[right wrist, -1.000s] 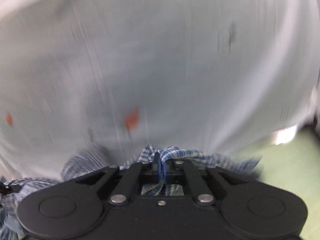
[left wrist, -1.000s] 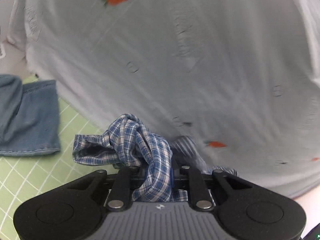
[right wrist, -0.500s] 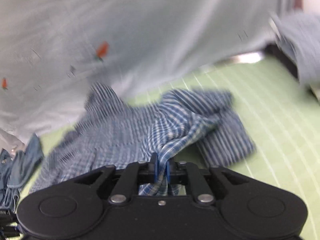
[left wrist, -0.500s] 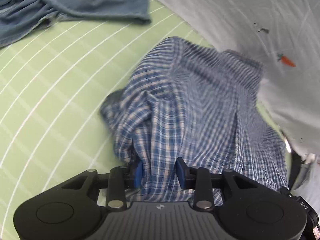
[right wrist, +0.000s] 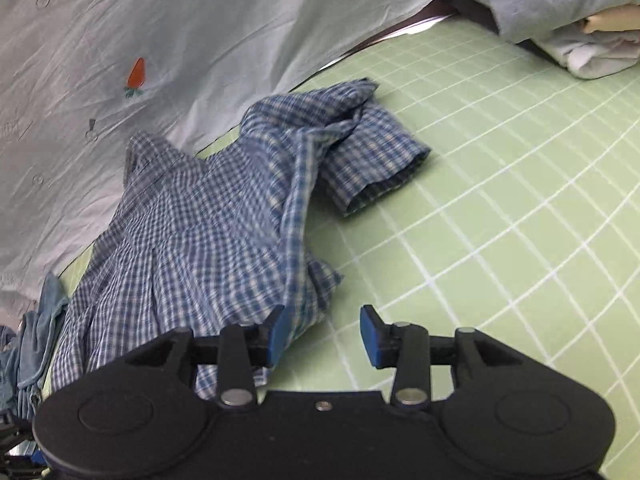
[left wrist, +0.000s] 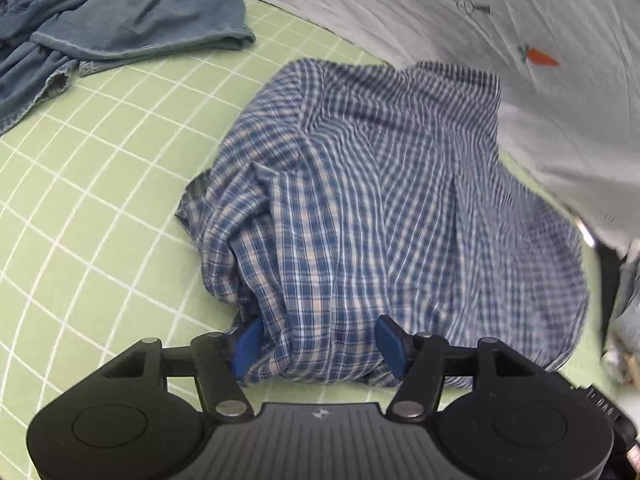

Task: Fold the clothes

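Plaid shirt [left wrist: 360, 184] down on green grid mat [left wrist: 100, 184], crumpled, collar toward pale carrot-print cloth [left wrist: 460, 20] at mat's far edge.

L gripper [left wrist: 318, 338]: jaws opening, hem bunched btwn pads, not pinched, I reckon letting go.

R gripper [right wrist: 322, 330]: jaws opening, shirt edge beside one pad only, gap mostly bare mat.

Sleeve [right wrist: 376, 160] flopped out toward my R side; needs spreading.

Room: open mat on R; denim pile [left wrist: 100, 28] far L, folded stack [right wrist: 592, 40] far R corner.

Blue-and-white plaid shirt [left wrist: 380, 200] on light green mat [left wrist: 100, 200] with white grid lines.
Denim garment [left wrist: 100, 20] faded blue; pale blue-white fabric [right wrist: 160, 40] with small orange carrot print [right wrist: 136, 72]; gripper pads [left wrist: 244, 340] blue, bodies black.
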`<action>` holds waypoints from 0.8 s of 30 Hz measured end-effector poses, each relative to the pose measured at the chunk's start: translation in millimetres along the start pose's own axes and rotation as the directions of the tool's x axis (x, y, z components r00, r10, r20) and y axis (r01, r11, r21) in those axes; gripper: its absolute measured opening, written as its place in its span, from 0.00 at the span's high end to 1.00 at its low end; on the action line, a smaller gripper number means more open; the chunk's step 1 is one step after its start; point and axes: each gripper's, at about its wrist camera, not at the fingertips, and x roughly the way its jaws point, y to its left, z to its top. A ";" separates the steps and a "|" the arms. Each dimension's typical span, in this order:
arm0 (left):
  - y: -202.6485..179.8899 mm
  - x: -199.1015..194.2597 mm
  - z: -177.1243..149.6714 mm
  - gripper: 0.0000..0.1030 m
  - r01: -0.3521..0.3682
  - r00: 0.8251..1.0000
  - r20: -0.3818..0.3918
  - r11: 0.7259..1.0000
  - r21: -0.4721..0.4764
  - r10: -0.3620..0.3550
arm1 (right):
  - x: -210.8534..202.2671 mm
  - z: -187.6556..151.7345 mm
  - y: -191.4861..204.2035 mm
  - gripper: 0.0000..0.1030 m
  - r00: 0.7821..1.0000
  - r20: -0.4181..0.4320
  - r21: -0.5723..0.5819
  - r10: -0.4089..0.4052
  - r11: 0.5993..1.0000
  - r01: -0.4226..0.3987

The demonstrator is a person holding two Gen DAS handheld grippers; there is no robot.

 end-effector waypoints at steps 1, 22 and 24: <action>-3.5 2.8 -0.5 0.39 -0.006 1.000 0.000 1.000 0.020 0.006 | 3.6 -2.5 3.5 0.59 1.000 -0.019 -0.008 0.011 1.000 -0.011; 36.4 -75.0 32.4 0.91 -0.028 0.973 0.227 0.998 -0.059 0.041 | -68.0 42.2 1.9 1.00 0.935 0.320 -0.097 -0.154 0.976 0.194; 42.7 -80.2 41.4 0.91 -0.056 0.965 0.255 0.997 -0.049 0.067 | -83.0 54.1 8.0 1.00 0.889 0.410 -0.129 -0.204 0.952 0.278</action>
